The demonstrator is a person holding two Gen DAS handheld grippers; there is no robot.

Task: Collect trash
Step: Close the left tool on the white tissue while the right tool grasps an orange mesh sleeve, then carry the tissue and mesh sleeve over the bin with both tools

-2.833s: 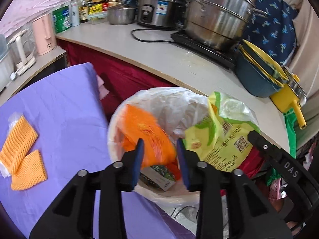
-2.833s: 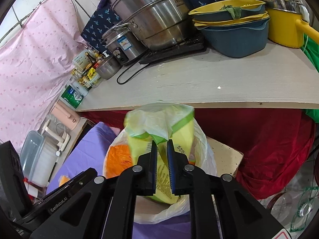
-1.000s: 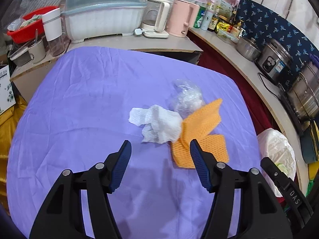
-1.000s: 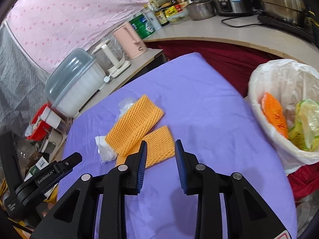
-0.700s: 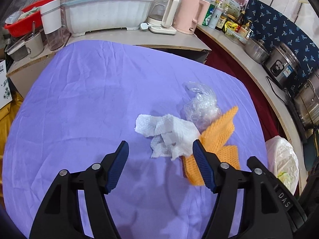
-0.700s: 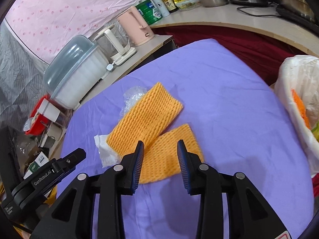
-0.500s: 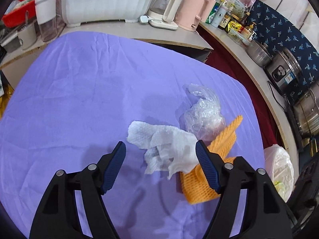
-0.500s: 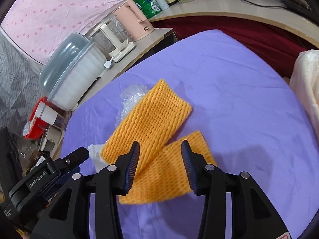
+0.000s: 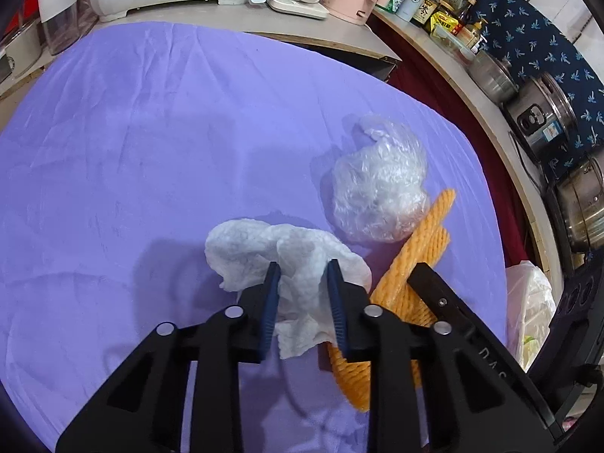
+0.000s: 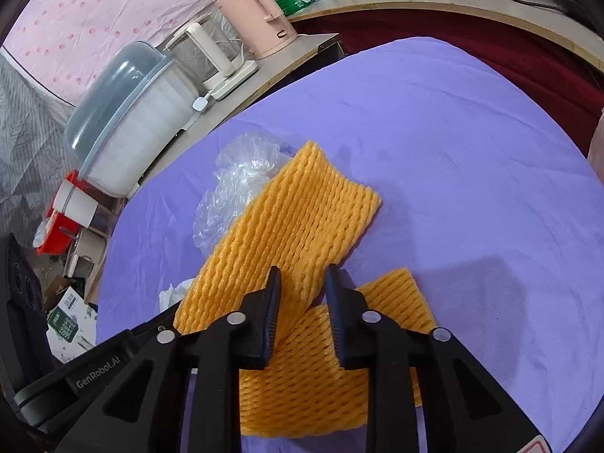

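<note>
A crumpled white tissue [image 9: 249, 249] lies on the purple tablecloth [image 9: 132, 132]. My left gripper [image 9: 302, 268] is closing, and the tissue's bunched middle fills the gap between its blue pads. A clear plastic bag [image 9: 377, 192] sits just beyond the tissue, against an orange foam net [image 9: 422, 241]. In the right wrist view, the larger orange foam net [image 10: 302, 207] overlaps a smaller one [image 10: 332, 358]. My right gripper [image 10: 300, 271] is closing with the larger net's near edge between its pads. The plastic bag [image 10: 238, 177] and a bit of tissue [image 10: 173, 294] show behind the nets.
A bin lined with a white bag [image 9: 528, 294] stands off the table's right edge. Behind the table are a white dish rack with a grey lid [image 10: 124, 120], a glass kettle [image 10: 215, 56] and a pink kettle [image 10: 260, 19]. Steel pots [image 9: 543, 120] line the curved counter.
Both grippers came down toward the table and narrowed their jaws. The left now has the tissue between its pads, the right the larger foam net.
</note>
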